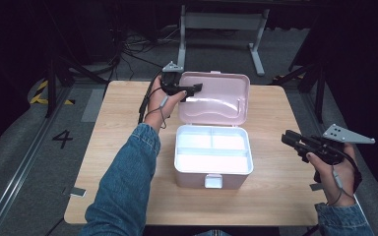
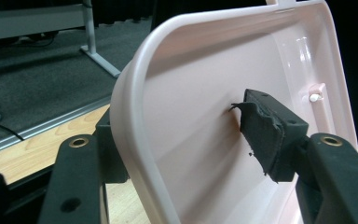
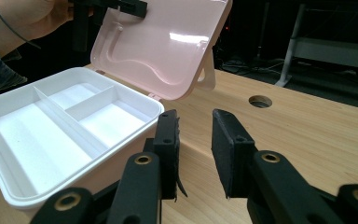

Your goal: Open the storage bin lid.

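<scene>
A pink box [image 1: 193, 177] stands mid-table with its lid [image 1: 221, 98] raised, leaning back. Inside sits a white tray [image 1: 213, 147] with three bare compartments. My left gripper [image 1: 189, 89] is at the lid's upper left corner. In the left gripper view the lid's rim [image 2: 135, 116] runs between the jaws of my left gripper [image 2: 182, 123], one pad [image 2: 261, 126] pressed on the inner face, so it is shut on the lid. My right gripper [image 1: 290, 141] hovers open to the right of the box. Nothing sits between the pads [image 3: 228, 149] of my right gripper [image 3: 196, 140], which point at the box's right wall [image 3: 135, 154].
The wooden table [image 1: 128, 196] has bare room left and right of the box. A round hole [image 3: 260, 101] is in the tabletop beyond the right gripper. A white latch [image 1: 213, 181] is on the box's front. A grey desk frame [image 1: 221, 22] stands behind the table.
</scene>
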The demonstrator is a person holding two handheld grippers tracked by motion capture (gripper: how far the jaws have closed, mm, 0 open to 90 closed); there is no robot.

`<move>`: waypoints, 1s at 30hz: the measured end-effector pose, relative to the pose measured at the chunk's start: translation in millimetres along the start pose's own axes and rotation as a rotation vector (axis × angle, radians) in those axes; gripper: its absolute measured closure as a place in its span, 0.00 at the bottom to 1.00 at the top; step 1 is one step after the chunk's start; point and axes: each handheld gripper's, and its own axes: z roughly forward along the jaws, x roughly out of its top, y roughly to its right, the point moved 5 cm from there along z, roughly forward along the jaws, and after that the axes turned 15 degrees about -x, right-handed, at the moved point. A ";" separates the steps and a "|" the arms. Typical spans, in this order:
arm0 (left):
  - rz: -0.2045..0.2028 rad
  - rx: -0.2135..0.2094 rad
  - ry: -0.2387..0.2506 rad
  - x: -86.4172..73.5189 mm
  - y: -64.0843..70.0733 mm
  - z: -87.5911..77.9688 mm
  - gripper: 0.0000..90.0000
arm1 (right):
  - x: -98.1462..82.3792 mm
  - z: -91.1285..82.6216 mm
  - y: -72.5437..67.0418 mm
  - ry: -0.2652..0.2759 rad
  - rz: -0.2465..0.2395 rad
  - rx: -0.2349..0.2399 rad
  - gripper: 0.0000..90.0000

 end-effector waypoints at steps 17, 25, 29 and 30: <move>-0.083 -0.008 -0.041 -17.6 -21.2 13.0 0.39 | -1.6 1.0 -1.7 -0.015 0.000 -0.003 0.80; -0.115 -0.010 -0.054 -25.4 -28.4 18.3 0.38 | -2.1 1.8 -2.3 -0.021 -0.001 0.000 0.79; -0.138 -0.013 -0.060 -30.4 -32.0 20.8 0.37 | -2.2 2.3 -2.8 -0.019 -0.004 0.004 0.79; -0.144 -0.016 -0.060 -31.7 -32.7 21.6 0.37 | -2.4 2.3 -2.8 -0.021 -0.003 0.004 0.79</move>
